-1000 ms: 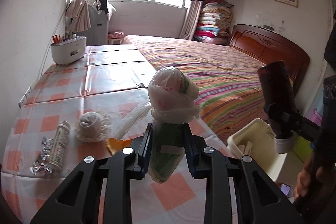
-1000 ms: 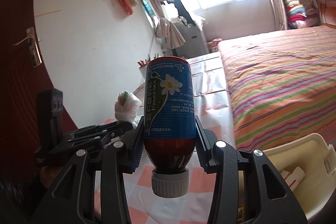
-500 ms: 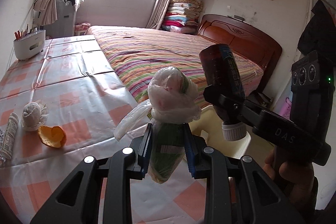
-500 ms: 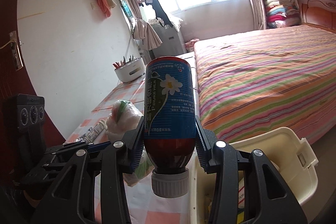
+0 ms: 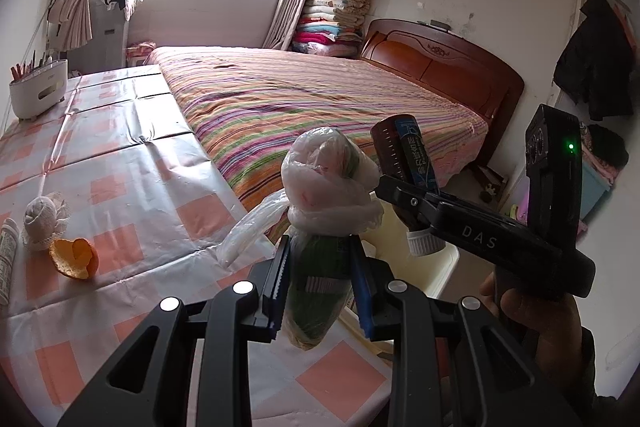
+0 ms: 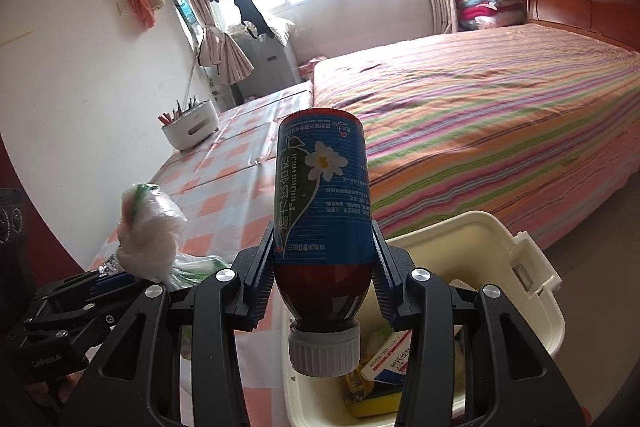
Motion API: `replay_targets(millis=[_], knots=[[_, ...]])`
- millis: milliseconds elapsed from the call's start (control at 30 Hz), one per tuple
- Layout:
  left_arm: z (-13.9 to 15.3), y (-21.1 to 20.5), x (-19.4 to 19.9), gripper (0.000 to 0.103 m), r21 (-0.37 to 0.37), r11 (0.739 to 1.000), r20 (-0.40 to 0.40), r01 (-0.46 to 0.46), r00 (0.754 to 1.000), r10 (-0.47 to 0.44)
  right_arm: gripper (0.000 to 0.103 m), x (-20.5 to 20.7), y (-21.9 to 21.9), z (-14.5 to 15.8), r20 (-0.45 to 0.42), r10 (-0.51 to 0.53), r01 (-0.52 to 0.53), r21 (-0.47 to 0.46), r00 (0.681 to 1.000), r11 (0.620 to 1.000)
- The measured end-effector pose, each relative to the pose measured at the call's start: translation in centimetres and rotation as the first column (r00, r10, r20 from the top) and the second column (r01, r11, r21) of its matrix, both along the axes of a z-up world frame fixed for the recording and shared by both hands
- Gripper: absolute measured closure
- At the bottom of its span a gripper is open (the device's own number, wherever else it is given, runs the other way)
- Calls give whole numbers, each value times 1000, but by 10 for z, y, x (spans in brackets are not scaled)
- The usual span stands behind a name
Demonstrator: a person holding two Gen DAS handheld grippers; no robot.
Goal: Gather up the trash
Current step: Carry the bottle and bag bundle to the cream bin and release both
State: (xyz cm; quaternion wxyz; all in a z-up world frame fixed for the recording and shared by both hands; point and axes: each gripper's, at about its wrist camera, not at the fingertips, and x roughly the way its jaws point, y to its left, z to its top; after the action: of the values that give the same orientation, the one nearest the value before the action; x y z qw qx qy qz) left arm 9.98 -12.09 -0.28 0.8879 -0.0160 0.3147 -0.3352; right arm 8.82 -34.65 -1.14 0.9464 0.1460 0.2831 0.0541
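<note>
While upside down, brown bottle [image 6: 322, 211] wears blue label.

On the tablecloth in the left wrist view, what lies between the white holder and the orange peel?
Only bare checked tablecloth lies between the holder and the peel.

Brown bottle [image 6: 322, 211]: blue label with a white flower, white ribbed cap. Inverted, cap at 6 o'clock, clamped at the shoulder, suspended above the bin's near rim.

Plastic-wrapped bundle [image 5: 322, 227]: crumpled translucent film over a green item, roughly upright, gripped at its lower half; loose film trails toward 8 o'clock. The bottle stands just beside it at 3 o'clock.

Cream bin [image 6: 500, 267]: open, rectangular, holding cartons and wrappers.

Orange peel [image 5: 74, 259], white netted wad [image 5: 42, 217] and white tube [image 5: 6, 259] lie on the checked tablecloth at 9 o'clock of the bundle.
</note>
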Motion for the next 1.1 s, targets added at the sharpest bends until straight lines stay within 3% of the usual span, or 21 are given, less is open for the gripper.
replay_targets(millis=[133, 433, 600, 867, 1100], knots=[[2, -1, -1, 76, -4, 1000, 2, 3, 1000, -3, 61, 1, 0, 0, -11, -16, 16, -5, 1000, 1000], [2, -5, -1, 76, 2, 1000, -1, 13, 1000, -13, 49, -5, -10, 3, -4, -82, 82, 10, 997, 997], [2, -11, 0, 75, -3, 1000, -9, 22, 1000, -22, 41, -15, -23, 14, 49, -143, 140, 65, 988, 988], [-9, -37, 13, 75, -21, 998, -82, 62, 995, -63, 36, -41, -66, 25, 139, -283, 236, 283, 949, 930], [-21, -66, 27, 73, -15, 997, -121, 79, 989, -80, 36, -49, -74, 27, 167, -321, 260, 310, 932, 914]])
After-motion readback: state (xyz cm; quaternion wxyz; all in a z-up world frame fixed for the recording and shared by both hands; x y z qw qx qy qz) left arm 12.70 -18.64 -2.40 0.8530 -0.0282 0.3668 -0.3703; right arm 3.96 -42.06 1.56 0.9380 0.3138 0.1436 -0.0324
